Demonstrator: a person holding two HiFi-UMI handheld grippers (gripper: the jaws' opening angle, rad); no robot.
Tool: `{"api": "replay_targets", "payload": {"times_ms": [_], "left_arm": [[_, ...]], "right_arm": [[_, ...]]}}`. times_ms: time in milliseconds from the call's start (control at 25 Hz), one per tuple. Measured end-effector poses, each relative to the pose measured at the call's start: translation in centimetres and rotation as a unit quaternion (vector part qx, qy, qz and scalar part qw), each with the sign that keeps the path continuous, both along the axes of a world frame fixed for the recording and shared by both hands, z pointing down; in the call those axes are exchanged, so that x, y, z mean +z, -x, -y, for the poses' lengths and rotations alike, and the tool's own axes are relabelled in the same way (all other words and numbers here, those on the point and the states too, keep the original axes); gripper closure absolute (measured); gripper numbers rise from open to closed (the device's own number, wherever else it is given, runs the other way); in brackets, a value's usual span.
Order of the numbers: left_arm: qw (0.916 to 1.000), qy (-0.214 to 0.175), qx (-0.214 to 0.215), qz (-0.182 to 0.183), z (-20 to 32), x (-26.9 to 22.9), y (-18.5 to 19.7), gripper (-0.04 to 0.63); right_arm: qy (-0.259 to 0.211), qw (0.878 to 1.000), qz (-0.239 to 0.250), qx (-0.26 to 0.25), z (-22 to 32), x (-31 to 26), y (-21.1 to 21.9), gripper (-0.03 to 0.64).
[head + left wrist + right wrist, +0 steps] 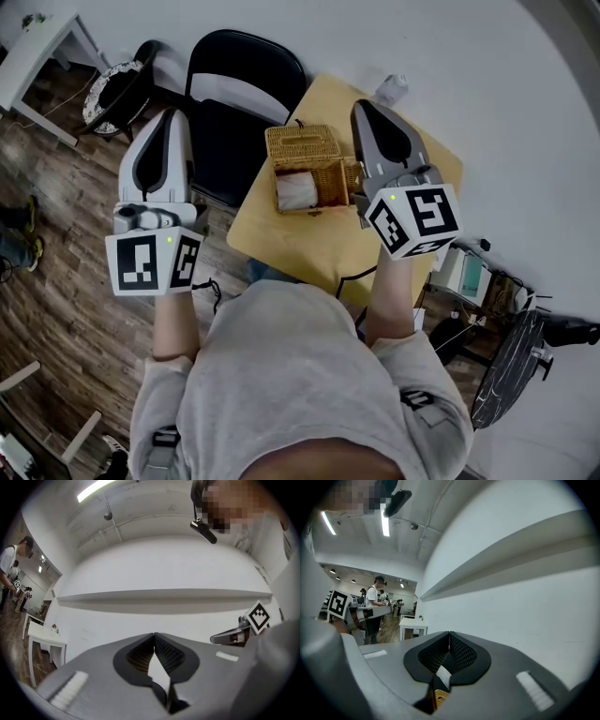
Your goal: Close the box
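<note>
Your left gripper (pixel 172 117) and right gripper (pixel 370 108) are both pressed together on nothing, up off the table (pixel 281 248). The wicker box (pixel 323 183) sits mid-table, just beside the right gripper, with its lid (pixel 302 143) open. Hook a closed tip behind the lid's far edge, tip it over slowly, and steady the base with the other gripper.
</note>
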State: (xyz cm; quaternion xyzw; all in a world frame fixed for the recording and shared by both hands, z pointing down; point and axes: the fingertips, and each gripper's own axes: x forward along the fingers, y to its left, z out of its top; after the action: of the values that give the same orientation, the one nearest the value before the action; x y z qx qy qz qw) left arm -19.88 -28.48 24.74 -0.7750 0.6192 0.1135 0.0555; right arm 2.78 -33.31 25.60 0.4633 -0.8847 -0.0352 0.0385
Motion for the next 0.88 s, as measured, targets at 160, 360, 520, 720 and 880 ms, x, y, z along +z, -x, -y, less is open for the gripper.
{"api": "replay_targets", "payload": {"times_ms": [160, 360, 520, 720, 880], "left_arm": [[0.9999, 0.009, 0.004, 0.003, 2.1, 0.6, -0.2, 0.537], [0.9997, 0.025, 0.006, 0.001, 4.3, 1.7, -0.5, 0.537], [0.9993, 0.036, 0.006, -0.002, 5.5, 2.8, -0.8, 0.537], [0.9985, 0.054, 0.005, -0.007, 6.5, 4.5, -1.1, 0.537], [0.9978, 0.066, 0.003, -0.009, 7.1, 5.7, -1.2, 0.537]], "right_arm": [[0.046, 0.999, -0.024, -0.011, 3.2, 1.1, 0.3, 0.612], [0.105, 0.992, -0.058, -0.032, 6.7, 3.8, 0.8, 0.609], [0.153, 0.984, -0.076, -0.052, 9.1, 6.9, 1.2, 0.607], [0.234, 0.964, -0.095, -0.083, 11.1, 12.3, 1.9, 0.577], [0.302, 0.944, -0.086, -0.1, 12.1, 16.5, 2.4, 0.555]]}}
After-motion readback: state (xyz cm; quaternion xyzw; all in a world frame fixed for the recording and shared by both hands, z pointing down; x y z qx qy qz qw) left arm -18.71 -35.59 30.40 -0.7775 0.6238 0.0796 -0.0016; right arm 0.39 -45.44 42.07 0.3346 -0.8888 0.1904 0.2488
